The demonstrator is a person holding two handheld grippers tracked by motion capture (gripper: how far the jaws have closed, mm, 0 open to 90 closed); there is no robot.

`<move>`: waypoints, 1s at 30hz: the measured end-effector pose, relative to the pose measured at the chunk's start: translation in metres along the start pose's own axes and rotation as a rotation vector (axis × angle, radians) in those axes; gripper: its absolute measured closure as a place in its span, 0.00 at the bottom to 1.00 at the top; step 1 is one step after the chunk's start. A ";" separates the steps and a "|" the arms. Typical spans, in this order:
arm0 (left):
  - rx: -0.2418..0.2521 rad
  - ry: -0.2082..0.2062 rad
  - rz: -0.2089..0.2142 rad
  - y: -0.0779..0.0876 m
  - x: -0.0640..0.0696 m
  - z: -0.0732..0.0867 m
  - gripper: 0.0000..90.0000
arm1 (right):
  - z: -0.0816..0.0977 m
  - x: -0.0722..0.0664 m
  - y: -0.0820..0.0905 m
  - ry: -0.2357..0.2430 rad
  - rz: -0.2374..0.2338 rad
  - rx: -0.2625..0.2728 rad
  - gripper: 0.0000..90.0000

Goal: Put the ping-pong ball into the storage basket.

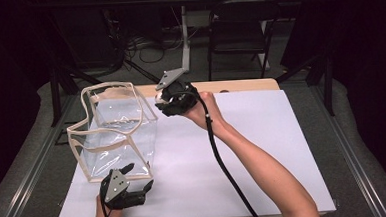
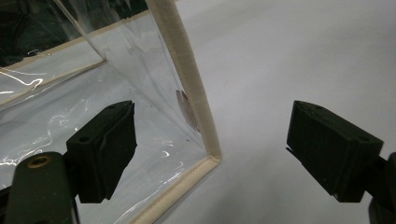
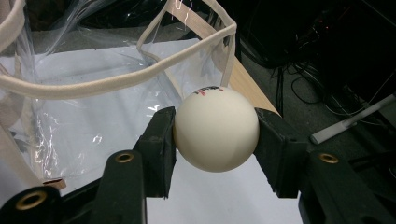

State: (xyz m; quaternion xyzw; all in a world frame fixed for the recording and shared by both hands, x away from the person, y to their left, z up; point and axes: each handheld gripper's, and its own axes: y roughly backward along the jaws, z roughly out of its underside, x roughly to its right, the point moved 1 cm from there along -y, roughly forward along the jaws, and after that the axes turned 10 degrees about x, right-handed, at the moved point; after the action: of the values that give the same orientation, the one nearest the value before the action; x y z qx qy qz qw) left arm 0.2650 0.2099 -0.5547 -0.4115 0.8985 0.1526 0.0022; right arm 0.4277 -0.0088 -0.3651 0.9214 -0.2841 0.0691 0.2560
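Beside the bag's [image 1: 116, 130] open rim, my right gripper [image 3: 215, 130] clamps the ball [image 3: 215, 129] between both pads, poised for dropping in. My left gripper [image 2: 210, 154] gapes empty astride the bag's near corner, ready to steady it.

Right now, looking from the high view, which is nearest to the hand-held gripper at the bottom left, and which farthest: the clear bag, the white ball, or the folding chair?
From the left hand-held gripper:
1. Clear bag, just beyond it, at the table's left.
2. White ball, mid-table toward the far edge, clamped in the right hand-held gripper.
3. Folding chair, on the floor behind the table.
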 end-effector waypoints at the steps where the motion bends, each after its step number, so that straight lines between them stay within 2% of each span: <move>1: 0.000 0.000 0.000 0.000 0.000 0.000 0.18 | -0.001 0.000 0.000 0.000 0.000 0.000 0.56; 30: 0.001 0.003 0.001 0.000 0.000 0.000 0.18 | -0.024 -0.008 -0.006 0.030 -0.013 0.018 0.56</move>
State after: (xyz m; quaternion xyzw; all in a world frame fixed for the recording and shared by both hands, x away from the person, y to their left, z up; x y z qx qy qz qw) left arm 0.2653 0.2097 -0.5548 -0.4112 0.8989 0.1514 0.0009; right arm 0.4249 0.0113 -0.3492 0.9244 -0.2737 0.0836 0.2523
